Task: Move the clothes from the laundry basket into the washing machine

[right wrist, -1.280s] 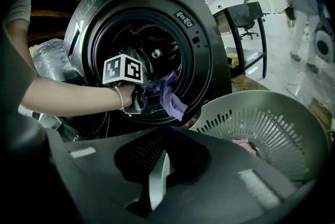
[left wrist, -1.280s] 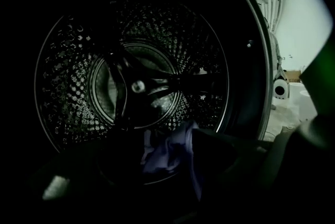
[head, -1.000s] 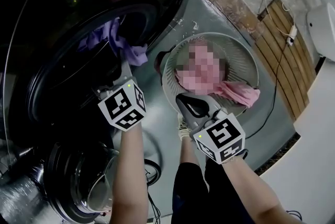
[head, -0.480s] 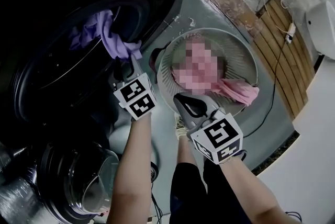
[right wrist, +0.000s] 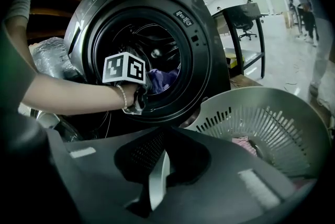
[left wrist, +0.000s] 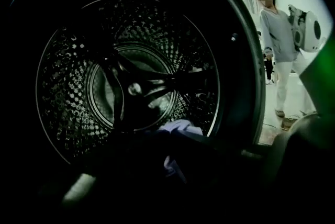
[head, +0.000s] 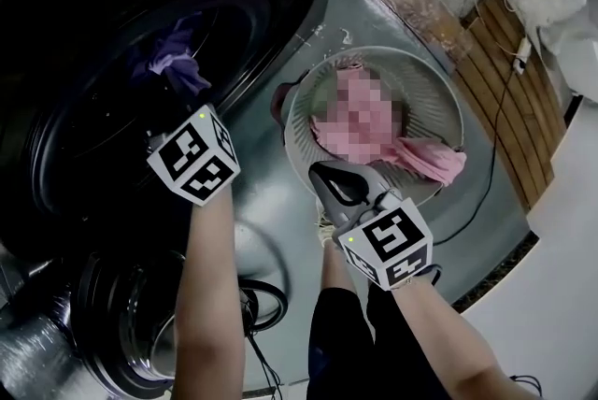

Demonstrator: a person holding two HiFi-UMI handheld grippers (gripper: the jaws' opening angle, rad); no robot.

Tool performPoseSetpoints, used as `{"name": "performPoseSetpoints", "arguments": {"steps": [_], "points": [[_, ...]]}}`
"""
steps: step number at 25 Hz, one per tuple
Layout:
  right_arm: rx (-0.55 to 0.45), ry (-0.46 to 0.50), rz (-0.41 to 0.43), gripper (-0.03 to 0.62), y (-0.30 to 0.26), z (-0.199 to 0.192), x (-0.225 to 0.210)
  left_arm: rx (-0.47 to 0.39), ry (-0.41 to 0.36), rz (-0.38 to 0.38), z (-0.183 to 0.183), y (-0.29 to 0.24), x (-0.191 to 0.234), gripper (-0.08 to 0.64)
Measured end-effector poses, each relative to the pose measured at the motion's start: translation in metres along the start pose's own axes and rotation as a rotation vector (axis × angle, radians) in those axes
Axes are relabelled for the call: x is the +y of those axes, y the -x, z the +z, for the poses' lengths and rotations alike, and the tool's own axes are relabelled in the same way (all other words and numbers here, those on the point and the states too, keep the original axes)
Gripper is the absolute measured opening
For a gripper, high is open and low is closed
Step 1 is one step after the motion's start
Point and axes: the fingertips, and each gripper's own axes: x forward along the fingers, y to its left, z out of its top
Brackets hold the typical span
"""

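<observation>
Plainly the biggest thing here is the dark front-loading washing machine (right wrist: pixel 209 55), its round mouth wide open and its perforated drum (left wrist: pixel 131 87) in shadow behind it. The glass door (head: pixel 140 314) hangs swung out below the opening, out of the arms' way.

Just beside the machine's front stands the grey laundry basket (head: pixel 439 104), set near enough that a garment needs only a short carry from one to the other. Pink clothes (head: pixel 432 162) lie heaped inside it, one fold spilling toward the near rim, so most of the load looks unmoved.

A purple garment (head: pixel 173 62) sits at the lip of the drum, partly inside. The left gripper (left wrist: pixel 170 155) reaches into the opening with it; in the left gripper view a strip of purple cloth runs down between the dark jaws, so I take them to be clenched on the garment, carrying it deeper so it will not slide back out over the sill. That view is dim, and the grip is a judgement.

The right gripper (head: pixel 329 178) hovers over the basket's near edge, jaws pressed together on nothing, seemingly waiting above the pink heap for its turn. It would have to spread its jaws before dipping in.
</observation>
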Motion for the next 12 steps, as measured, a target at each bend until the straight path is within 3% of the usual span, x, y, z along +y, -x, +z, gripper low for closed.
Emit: {"name": "performPoseSetpoints", "arguments": {"steps": [3, 6, 7, 9, 12], "points": [[-0.001, 0.004, 0.007, 0.021, -0.003, 0.003, 0.002, -0.030, 0.005, 0.073, 0.023, -0.020, 0.025, 0.017], [0.003, 0.016, 0.012, 0.021, -0.005, 0.007, 0.003, -0.041, 0.061, 0.142, 0.038, -0.037, 0.048, 0.018], [0.003, 0.019, 0.013, 0.021, -0.006, 0.009, 0.002, -0.031, 0.081, 0.151, 0.039, -0.043, 0.051, 0.047], [0.000, 0.023, 0.012, 0.021, -0.006, 0.012, 0.001, 0.037, 0.104, 0.131, 0.027, -0.056, 0.049, 0.276], [-0.003, 0.026, -0.002, 0.021, -0.005, 0.015, -0.007, 0.138, 0.118, 0.084, 0.000, -0.061, 0.037, 0.313]]}}
